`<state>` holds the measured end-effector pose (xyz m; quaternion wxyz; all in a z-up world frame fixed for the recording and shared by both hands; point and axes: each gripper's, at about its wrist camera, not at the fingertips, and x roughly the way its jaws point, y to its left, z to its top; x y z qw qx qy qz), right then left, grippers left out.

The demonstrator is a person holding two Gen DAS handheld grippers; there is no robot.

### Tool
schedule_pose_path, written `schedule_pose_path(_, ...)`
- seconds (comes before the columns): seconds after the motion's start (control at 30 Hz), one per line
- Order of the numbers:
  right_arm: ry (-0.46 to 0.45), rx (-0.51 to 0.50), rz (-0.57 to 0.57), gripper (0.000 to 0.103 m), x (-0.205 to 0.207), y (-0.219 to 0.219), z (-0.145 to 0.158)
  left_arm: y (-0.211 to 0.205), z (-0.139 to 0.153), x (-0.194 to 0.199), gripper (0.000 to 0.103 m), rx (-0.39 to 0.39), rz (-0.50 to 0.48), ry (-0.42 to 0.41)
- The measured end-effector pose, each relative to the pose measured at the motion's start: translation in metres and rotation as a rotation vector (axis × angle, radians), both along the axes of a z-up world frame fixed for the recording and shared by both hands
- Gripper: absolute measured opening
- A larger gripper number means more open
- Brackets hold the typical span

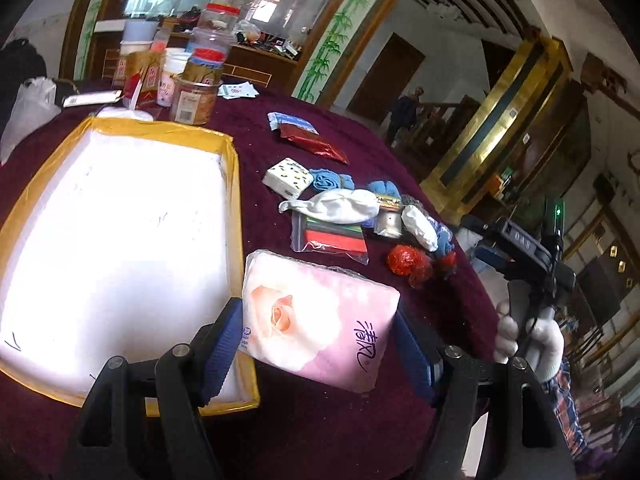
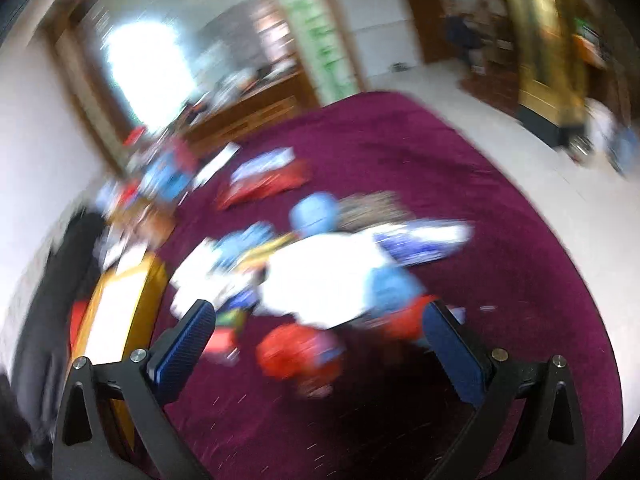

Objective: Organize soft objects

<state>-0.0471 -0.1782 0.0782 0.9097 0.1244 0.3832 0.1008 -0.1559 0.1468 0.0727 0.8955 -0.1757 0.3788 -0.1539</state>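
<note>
Left gripper [image 1: 318, 344]: ribbed blue pads [image 1: 222, 350] closed onto both sides of a tissue pack [image 1: 320, 320]; black plastic arms w/ silver screws.
Tissue pack: soft pillowy rectangle, glossy pink film w/ rose print, lower centre of left view, held over the tray's right rim.
Right gripper [image 2: 318, 334]: jaws spread wide, nothing between them; same blue ribbed pads. Right view heavily motion-blurred.
Right hand [image 1: 528, 336]: white knit glove on grip handle, right edge of left view.
Tray [image 1: 234, 200]: shallow rectangle, yellow-taped rim, bright white inside, left half of frame.
Soft pile: centre-right of left view, just beside the tray: white dotted napkin pack [image 1: 288, 178], blue rolled cloths [image 1: 326, 180], limp white pouch [image 1: 340, 206], clear zip bag [image 1: 332, 236] w/ coloured sheets, crinkly red foil ball [image 1: 406, 260], red foil packet [image 1: 312, 140] further up.
Under right gripper: same pile as blurred white, blue, red shapes; can't tell items apart.
Surface: round table, plush maroon cloth [image 1: 360, 420] w/ lint specks.
Upper left: plastic jars [image 1: 192, 100], cartons.
Room: wooden cabinet, bamboo-painted pillars, gold-trimmed column at right.
</note>
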Motion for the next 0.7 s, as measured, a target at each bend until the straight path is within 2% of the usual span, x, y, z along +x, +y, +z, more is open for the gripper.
schedule_pose_path(0.13,0.067,-0.066,0.158,0.103,0.008,0.059,-0.016,0.009,-0.008,0.001,0.076,-0.039,0.011,0.015)
schedule_pose_path(0.47,0.037,-0.343,0.255,0.103,0.068,0.147,-0.028,0.04,-0.007,-0.012,0.076,-0.08,0.06,0.0)
schedule_pose_path(0.5,0.04,-0.359,0.264,0.098,0.072,0.15,-0.03,0.042,-0.008,-0.013,0.076,-0.082,0.062,0.001)
schedule_pose_path(0.57,0.047,-0.366,0.288,0.065,0.076,0.156,-0.036,0.047,-0.01,-0.014,0.076,-0.085,0.069,0.007)
schedule_pose_path(0.6,0.064,-0.348,0.3,0.036,0.078,0.157,-0.038,0.05,-0.01,-0.014,0.076,-0.086,0.072,0.009)
schedule_pose_path(0.63,0.081,-0.321,0.316,0.031,0.078,0.158,-0.04,0.052,-0.011,-0.014,0.076,-0.087,0.078,0.011)
schedule_pose_path(0.67,0.072,-0.328,0.315,0.029,0.073,0.158,-0.038,0.056,-0.011,-0.015,0.076,-0.086,0.086,0.01)
schedule_pose_path(0.7,0.063,-0.338,0.32,0.022,0.07,0.159,-0.036,0.059,-0.011,-0.016,0.076,-0.086,0.091,0.009)
